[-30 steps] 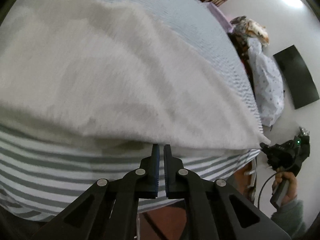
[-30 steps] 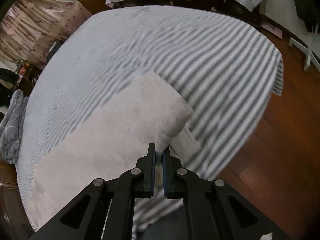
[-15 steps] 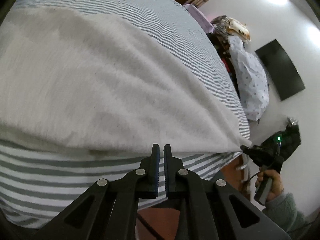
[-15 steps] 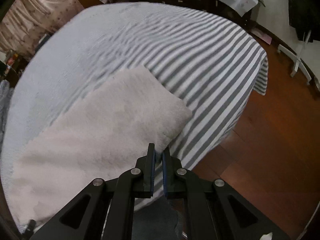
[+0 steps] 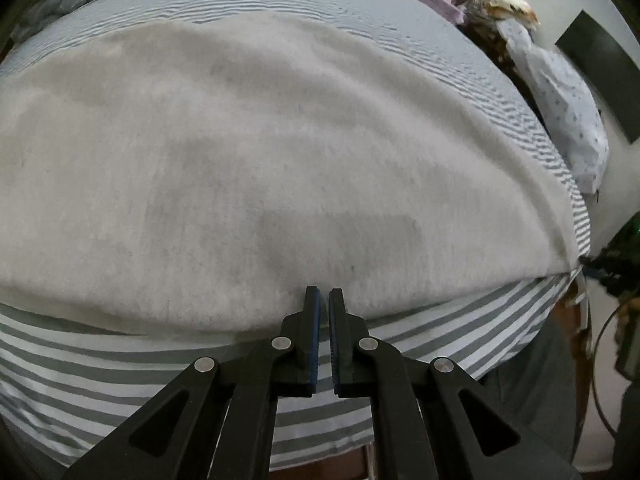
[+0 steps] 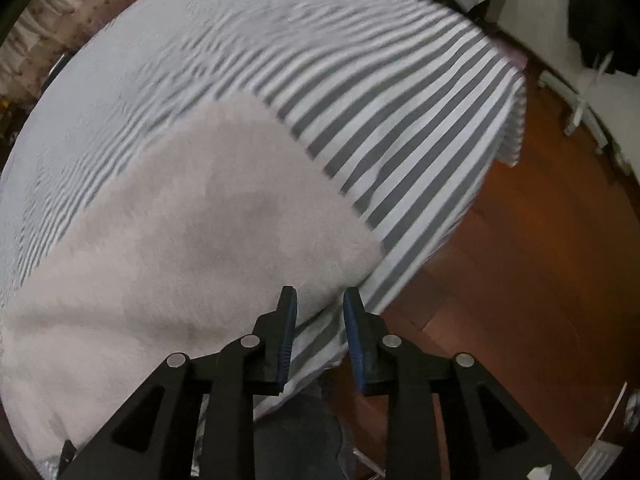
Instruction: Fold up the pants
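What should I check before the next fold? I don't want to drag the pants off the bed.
1. Right gripper letting go: ok. Its jaws are opening and the pads stand clear of the cloth.
2. Left gripper state: shut; whether it pinches the pants' edge, cannot tell.
3. Pants lying flat: ok. The light fleece is spread smooth on the striped bed cover.
4. Near edge on the bed: ok, but it lies close to the bed's edge.
5. Right corner of the pants: ok, resting on the cover, near the drop to the wooden floor.
6. Layers beneath aligned: cannot tell, hidden under the top layer.
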`<act>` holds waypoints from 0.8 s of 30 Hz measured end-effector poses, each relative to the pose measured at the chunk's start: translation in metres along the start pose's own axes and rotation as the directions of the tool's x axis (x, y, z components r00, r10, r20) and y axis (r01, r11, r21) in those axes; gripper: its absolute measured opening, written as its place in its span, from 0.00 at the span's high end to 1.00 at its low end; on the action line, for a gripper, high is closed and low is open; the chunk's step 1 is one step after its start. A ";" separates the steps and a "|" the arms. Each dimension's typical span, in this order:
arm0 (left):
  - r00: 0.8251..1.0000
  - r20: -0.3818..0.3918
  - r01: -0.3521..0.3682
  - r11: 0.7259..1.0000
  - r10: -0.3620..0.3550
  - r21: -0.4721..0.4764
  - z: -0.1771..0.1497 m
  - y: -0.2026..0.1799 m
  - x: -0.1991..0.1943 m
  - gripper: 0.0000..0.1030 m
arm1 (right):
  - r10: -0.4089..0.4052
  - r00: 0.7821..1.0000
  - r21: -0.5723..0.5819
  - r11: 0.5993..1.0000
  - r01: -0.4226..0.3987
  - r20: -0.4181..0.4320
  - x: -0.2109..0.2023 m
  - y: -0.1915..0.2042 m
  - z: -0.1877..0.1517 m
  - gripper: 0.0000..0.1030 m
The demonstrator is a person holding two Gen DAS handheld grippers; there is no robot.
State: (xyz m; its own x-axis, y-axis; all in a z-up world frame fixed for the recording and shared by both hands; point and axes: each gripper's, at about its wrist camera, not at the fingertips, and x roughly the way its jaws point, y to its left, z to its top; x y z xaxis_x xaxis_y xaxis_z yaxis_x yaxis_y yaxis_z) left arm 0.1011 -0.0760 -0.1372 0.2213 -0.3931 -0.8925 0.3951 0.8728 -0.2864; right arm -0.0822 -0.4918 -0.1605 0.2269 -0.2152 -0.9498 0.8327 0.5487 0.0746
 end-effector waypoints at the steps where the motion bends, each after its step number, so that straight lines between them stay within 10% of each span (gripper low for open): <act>1: 1.000 -0.008 -0.002 1.000 0.002 0.002 0.001 0.000 0.000 0.95 | -0.006 1.000 -0.006 1.000 0.007 0.029 -0.012 0.003 0.003 0.77; 9: 0.993 0.113 -0.023 1.000 0.022 0.008 0.037 0.000 -0.038 0.95 | 0.265 0.964 -0.248 0.935 -0.255 0.010 -0.056 0.107 0.028 0.77; 16: 0.983 0.128 -0.123 0.990 0.130 -0.064 0.066 0.054 -0.016 0.95 | 0.474 0.810 -0.475 0.656 -0.586 -0.345 -0.042 0.294 0.021 0.77; 24: 0.990 0.102 -0.089 0.993 0.097 -0.079 0.044 0.082 -0.015 0.95 | 0.394 0.708 -0.501 0.511 -0.698 -0.586 0.003 0.464 0.002 0.77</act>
State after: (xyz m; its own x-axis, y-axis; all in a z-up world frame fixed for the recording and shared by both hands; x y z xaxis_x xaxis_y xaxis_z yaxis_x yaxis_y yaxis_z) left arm 0.1690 -0.0118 -0.1324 0.3484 -0.3344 -0.8757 0.3020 0.9244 -0.2329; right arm 0.3052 -0.2393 -0.1283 0.1927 0.5369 -0.8214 0.0134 0.8355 0.5493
